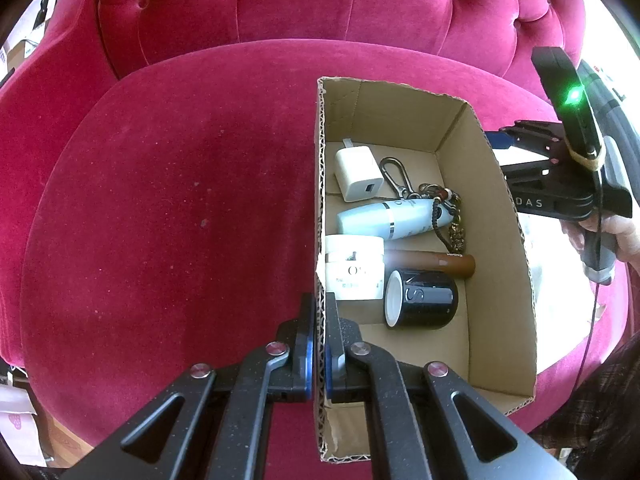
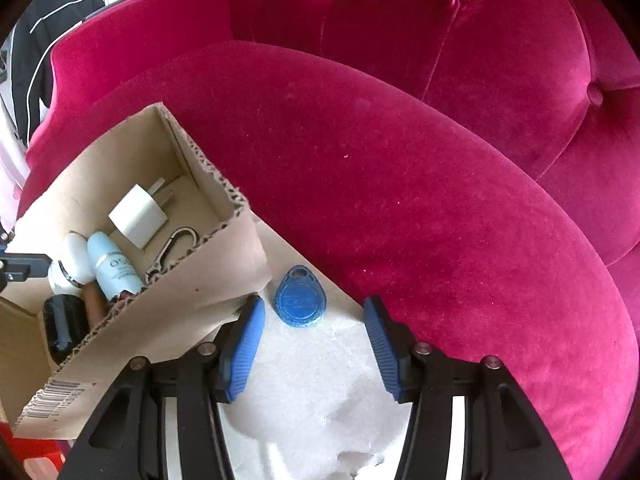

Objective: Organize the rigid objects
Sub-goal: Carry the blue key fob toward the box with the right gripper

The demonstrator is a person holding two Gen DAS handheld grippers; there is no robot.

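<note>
An open cardboard box (image 1: 500, 216) sits on a red velvet seat. My left gripper (image 1: 319, 312) is shut on the box's left wall, one finger inside and one outside. In the box lie a white charger (image 1: 358, 174), a carabiner keychain (image 1: 394, 172), a light-blue bottle (image 1: 392, 216), a white jar (image 1: 354, 268), a brown tube (image 1: 440, 264) and a black jar (image 1: 424, 300). A blue key fob (image 2: 299, 296) lies on a white sheet (image 2: 312, 380) beside the box (image 2: 180, 304). My right gripper (image 2: 313, 308) is open and points down at the fob, which lies just ahead of its spread pads (image 2: 248, 344), untouched.
The red velvet seat (image 1: 180, 220) spreads wide to the left of the box, with a tufted backrest (image 1: 320, 8) behind. A person's hand (image 1: 624, 236) holds the right gripper (image 1: 500, 154) just right of the box. Dark clothing (image 2: 44, 48) hangs beyond the sofa's arm.
</note>
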